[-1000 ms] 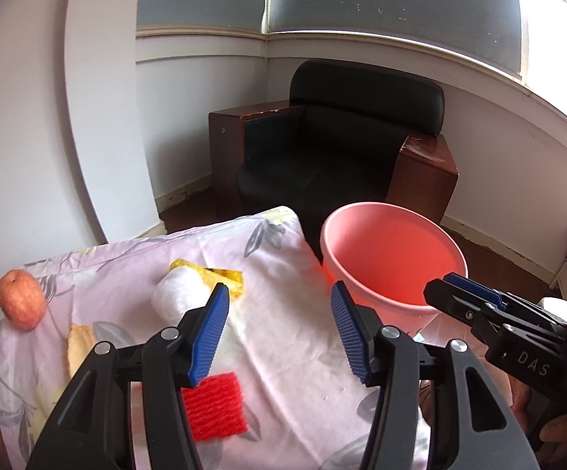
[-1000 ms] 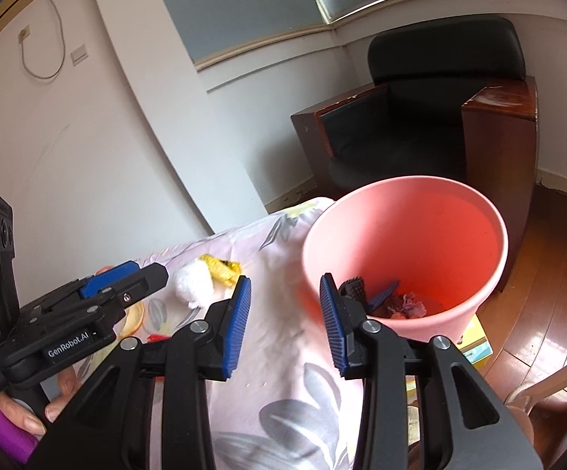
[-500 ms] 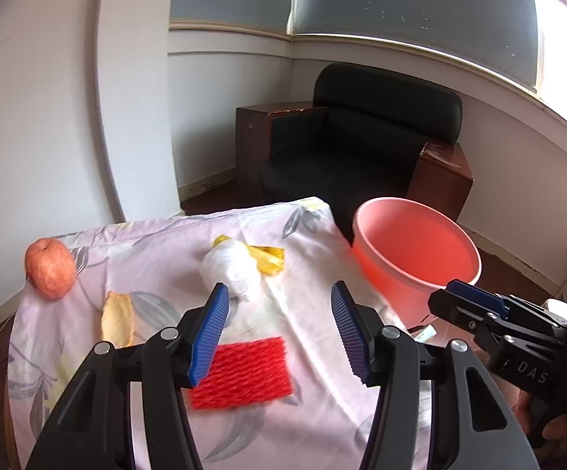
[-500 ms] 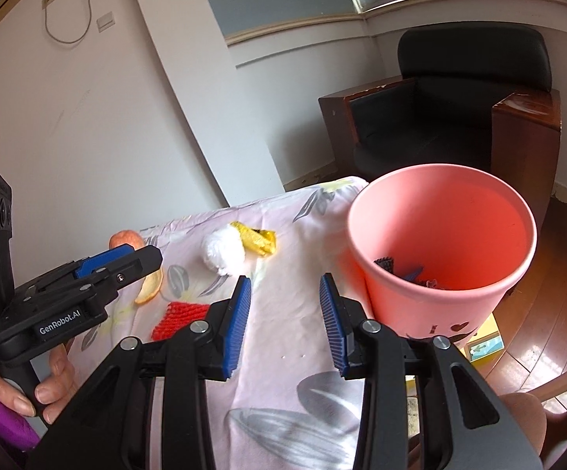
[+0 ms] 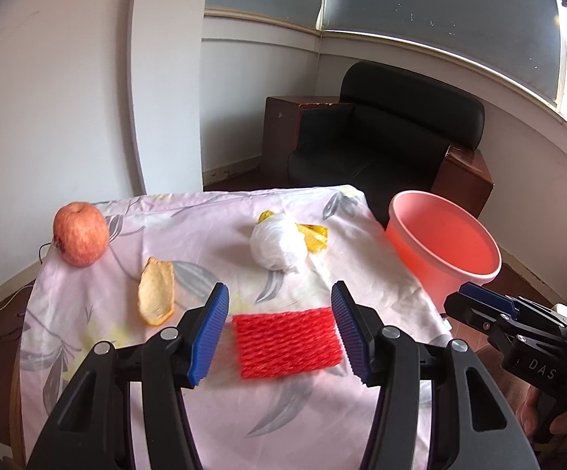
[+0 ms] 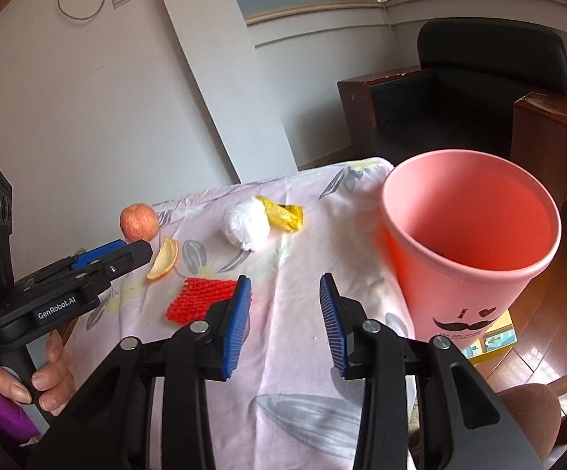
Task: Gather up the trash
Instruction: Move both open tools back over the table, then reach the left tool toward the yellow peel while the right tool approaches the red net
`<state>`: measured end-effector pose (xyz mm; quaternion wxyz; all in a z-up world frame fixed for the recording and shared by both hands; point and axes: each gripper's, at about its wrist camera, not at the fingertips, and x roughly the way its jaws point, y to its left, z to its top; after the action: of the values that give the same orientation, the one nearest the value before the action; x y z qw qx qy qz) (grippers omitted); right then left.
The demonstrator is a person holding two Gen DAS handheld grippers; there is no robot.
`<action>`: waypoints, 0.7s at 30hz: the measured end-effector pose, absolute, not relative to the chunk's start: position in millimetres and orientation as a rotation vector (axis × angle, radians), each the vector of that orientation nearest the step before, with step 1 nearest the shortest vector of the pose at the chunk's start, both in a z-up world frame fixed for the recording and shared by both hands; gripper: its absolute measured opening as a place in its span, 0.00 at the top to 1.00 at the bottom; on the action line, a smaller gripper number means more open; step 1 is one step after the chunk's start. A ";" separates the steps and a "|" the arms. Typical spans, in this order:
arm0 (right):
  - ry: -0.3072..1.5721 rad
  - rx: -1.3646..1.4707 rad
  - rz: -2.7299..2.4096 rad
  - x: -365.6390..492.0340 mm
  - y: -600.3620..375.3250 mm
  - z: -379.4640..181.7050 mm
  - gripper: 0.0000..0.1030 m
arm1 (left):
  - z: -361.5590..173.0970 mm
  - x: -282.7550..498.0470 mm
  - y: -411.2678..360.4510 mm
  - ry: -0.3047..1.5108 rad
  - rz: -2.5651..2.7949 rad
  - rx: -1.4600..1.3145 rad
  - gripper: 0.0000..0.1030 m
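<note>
A red foam net lies flat on the flowered tablecloth. My left gripper hangs open above it, so the net shows between the blue pads without touching them. Farther back lie an orange peel, a white crumpled ball and a yellow wrapper against it. My right gripper is open and empty, over bare cloth left of the pink bin.
A whole apple sits at the table's far left corner. The bin stands off the table's right edge on a small box. A black armchair fills the back corner. A person's hand holds the left gripper's handle.
Both grippers have swung left, away from the bin. The red net has come from the lower edge of the left wrist view to between the left pads. Both openings look unchanged.
</note>
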<state>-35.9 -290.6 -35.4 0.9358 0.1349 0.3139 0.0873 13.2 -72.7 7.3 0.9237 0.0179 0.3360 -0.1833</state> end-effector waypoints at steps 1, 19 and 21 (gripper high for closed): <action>0.646 0.277 0.179 -35.3 -290.2 -36.1 0.64 | 6.1 12.7 -70.9 0.692 -0.373 0.036 0.48; 0.791 0.272 0.263 -7.9 -261.1 -72.2 0.64 | -38.2 20.5 -16.4 0.801 -0.260 0.027 0.43; 0.802 0.272 0.284 -3.8 -254.6 -73.5 0.64 | -39.4 26.5 -4.5 0.805 -0.226 0.005 0.43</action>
<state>-3.8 -254.6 -73.5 0.9018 0.1316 0.3879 0.1373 26.5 -4.5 -39.4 0.9139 0.0022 0.3908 -0.1099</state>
